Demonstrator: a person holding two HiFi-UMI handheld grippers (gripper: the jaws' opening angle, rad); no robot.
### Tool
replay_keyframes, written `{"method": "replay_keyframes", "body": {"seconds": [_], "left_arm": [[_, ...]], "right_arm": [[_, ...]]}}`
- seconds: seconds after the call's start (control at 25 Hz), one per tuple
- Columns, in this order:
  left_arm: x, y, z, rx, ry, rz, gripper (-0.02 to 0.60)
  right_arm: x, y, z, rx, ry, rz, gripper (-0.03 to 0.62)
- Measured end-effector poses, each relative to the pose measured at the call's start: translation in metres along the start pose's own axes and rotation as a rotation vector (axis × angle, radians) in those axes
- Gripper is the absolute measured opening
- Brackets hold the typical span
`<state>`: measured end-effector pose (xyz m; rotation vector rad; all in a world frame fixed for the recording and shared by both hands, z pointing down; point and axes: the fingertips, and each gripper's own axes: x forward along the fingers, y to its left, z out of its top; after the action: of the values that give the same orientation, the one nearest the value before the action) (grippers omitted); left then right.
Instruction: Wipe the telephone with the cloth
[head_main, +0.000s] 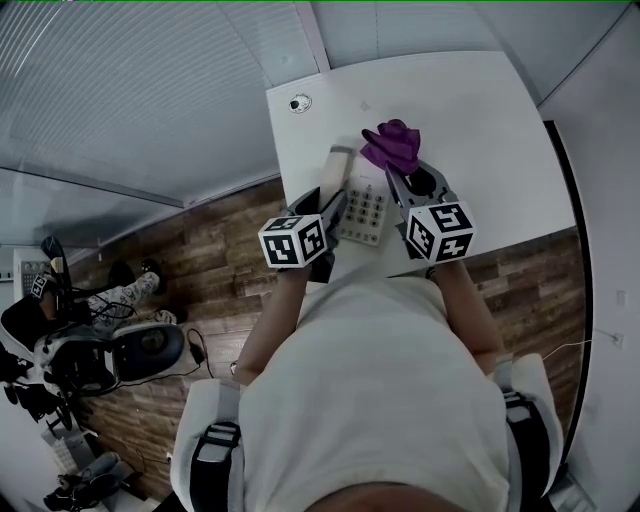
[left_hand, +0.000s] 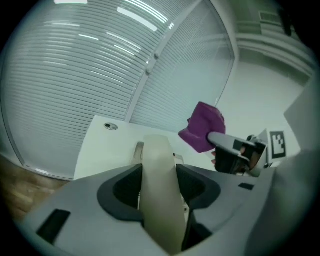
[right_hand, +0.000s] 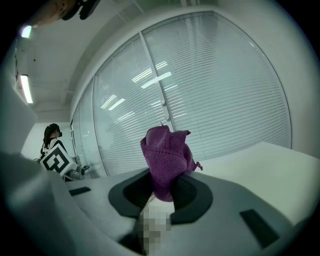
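We have the telephone (head_main: 363, 212) on the white table (head_main: 480, 120), close to the edge nearest us, with its keypad facing up. The left gripper (head_main: 333, 208) is clamped across the cream handset (left_hand: 160, 190), one jaw on each flank. The right gripper (head_main: 403, 180) pinches the purple cloth (right_hand: 165, 155) by its lower fold, and the rest stands up in a loose bunch above the jaws. It hangs just beyond the keypad, to the right of the handset and near it but apart from it.

The handset's long axis runs away from us, nearly in line with the left jaws. Its near end points back at our body and its far end at the blinds past the table. The base lies much the same way. From the head view we cannot say for sure whether the handset is lifted off its cradle or resting in it.

The risks, as we judge them:
- **Handset slipping:** it is smooth and held only across its narrow width, so a sideways push from the cloth could twist it in the jaws or slide it out.
- **Cloth pulling free:** it is gripped by so little that dragging it could tug it loose.
- **Base sliding:** it sits near the table edge, so hard pressing could shove it off.
- **Grippers knocking:** they work close together and could bump.
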<state>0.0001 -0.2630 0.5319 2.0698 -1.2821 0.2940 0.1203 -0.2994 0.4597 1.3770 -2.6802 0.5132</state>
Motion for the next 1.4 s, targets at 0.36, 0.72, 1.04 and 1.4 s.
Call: {"method": "replay_keyframes", "body": {"seconds": [0.36,0.72,1.04,1.4], "left_arm": [[-0.037,-0.046,0.029,-0.291,-0.193,-0.422,0.221],[-0.046,-0.052,0.028,-0.464,-0.297,-0.636,0.222],[-0.052,-0.067,0.039,-0.566,-0.305,-0.683,0.222],[-0.054,-0.07,0.042,-0.601,-0.32,-0.717,0.221]], "right_arm": [[-0.004,0.011,0.022,0.037,-0.06,0.033,0.091],[-0.014,0.041,0.047,0.067,-0.123,0.134,0.091],[-0.008,0.065,0.042,0.13,-0.115,0.229,0.091],[-0.016,0.075,0.033,0.171,-0.106,0.286,0.091]]}}
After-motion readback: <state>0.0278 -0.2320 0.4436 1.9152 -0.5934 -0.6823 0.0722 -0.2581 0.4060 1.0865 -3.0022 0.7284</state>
